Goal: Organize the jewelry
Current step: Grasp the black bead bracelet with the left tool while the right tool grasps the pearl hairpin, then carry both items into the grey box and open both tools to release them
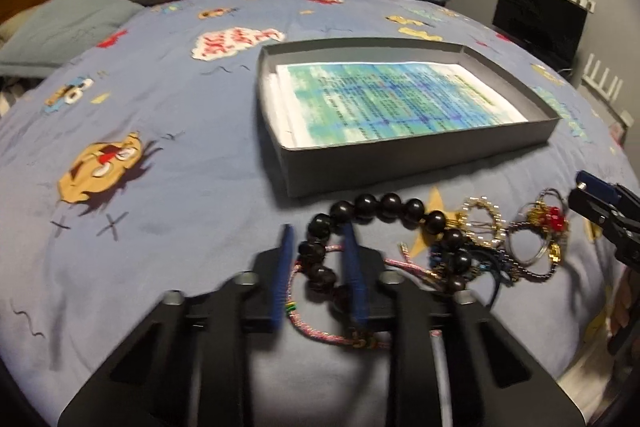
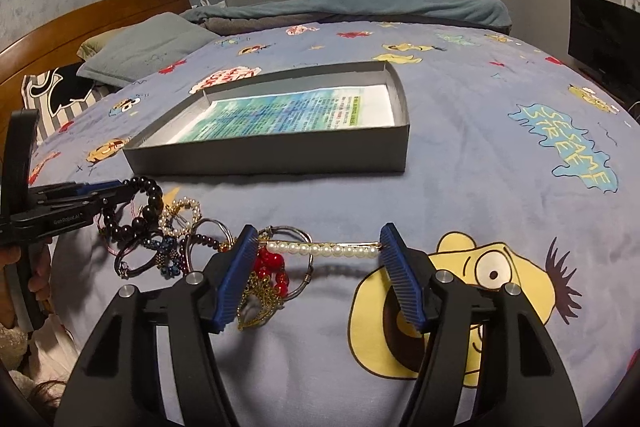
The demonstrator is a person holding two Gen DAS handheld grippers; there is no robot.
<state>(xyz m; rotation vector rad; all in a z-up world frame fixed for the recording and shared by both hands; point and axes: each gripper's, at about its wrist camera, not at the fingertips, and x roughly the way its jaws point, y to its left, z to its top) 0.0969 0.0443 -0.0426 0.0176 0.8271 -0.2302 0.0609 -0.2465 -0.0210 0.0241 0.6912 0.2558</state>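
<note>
A black bead bracelet (image 1: 394, 205) lies curved on the bed cover, and my left gripper (image 1: 318, 231) is shut on its left side, blue pads (image 1: 282, 279) flanking the beads. A pink woven cord (image 1: 320, 335) loops under the jaws. From the right wrist view the left gripper (image 2: 116, 187) pinches those beads (image 2: 150, 201). My right gripper (image 2: 319, 239) is shut lengthwise on a pearl bar clip (image 2: 324, 249), which hangs just above the cover. Red beads (image 2: 268, 263) and a gold chain (image 2: 256, 307) sit by its left pad. The right gripper (image 1: 592, 195) shows at the left view's edge.
A shallow grey box (image 2: 272, 159) lined with a printed sheet lies beyond the jewelry pile (image 1: 482, 223) on the blue cartoon bed cover (image 2: 480, 147). Pillows (image 2: 144, 51) and a wooden headboard stand far left, a dark screen (image 2: 600, 39) at the right. A hand (image 2: 36, 267) holds the left gripper's handle.
</note>
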